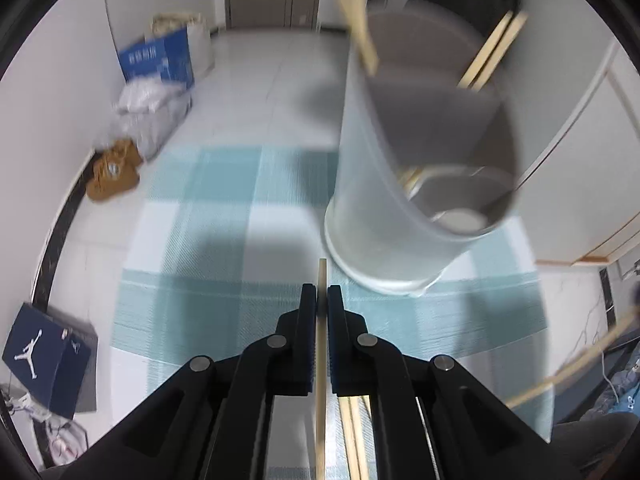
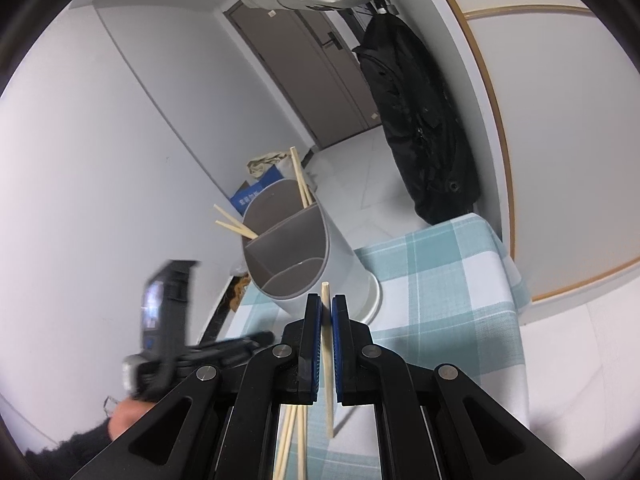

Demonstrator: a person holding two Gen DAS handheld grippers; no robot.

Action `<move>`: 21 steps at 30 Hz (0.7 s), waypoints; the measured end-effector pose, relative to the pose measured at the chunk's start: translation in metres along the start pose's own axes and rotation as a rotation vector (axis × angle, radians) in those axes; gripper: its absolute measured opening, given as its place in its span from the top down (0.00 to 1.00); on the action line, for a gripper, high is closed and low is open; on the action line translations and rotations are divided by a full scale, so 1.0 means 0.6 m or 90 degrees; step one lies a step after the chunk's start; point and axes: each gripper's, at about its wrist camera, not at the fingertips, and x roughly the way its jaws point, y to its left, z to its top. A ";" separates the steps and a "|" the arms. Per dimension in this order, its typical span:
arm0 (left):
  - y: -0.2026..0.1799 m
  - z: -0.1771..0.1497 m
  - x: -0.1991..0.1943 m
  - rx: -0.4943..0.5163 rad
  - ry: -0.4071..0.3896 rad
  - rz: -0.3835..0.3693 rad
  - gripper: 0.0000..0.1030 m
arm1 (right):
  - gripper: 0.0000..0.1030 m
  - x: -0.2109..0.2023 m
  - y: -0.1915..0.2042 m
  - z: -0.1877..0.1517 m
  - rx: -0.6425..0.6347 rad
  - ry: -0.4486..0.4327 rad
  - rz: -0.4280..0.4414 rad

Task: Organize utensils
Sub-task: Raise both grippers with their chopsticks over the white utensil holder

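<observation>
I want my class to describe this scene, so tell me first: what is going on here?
A person is sorting chopsticks into a divided utensil holder on a checked tablecloth. The left gripper is shut on one chopstick, and the right gripper is shut on another chopstick. Several chopsticks already lean in the holder's compartments, and a few loose ones lie below the right gripper.

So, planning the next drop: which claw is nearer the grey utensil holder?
Left. The left claw is just short of the holder; the right claw sits further back, with it smaller ahead.
</observation>
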 end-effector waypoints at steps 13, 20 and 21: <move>0.020 -0.021 -0.091 -0.009 -0.127 -0.045 0.99 | 0.96 -0.015 0.060 -0.032 -0.092 -0.033 -0.027; 0.019 -0.039 -0.127 -0.001 -0.166 -0.066 0.99 | 0.96 -0.028 0.074 -0.045 -0.113 -0.050 -0.049; 0.016 -0.041 -0.130 0.003 -0.170 -0.068 0.99 | 0.96 -0.030 0.073 -0.046 -0.111 -0.052 -0.049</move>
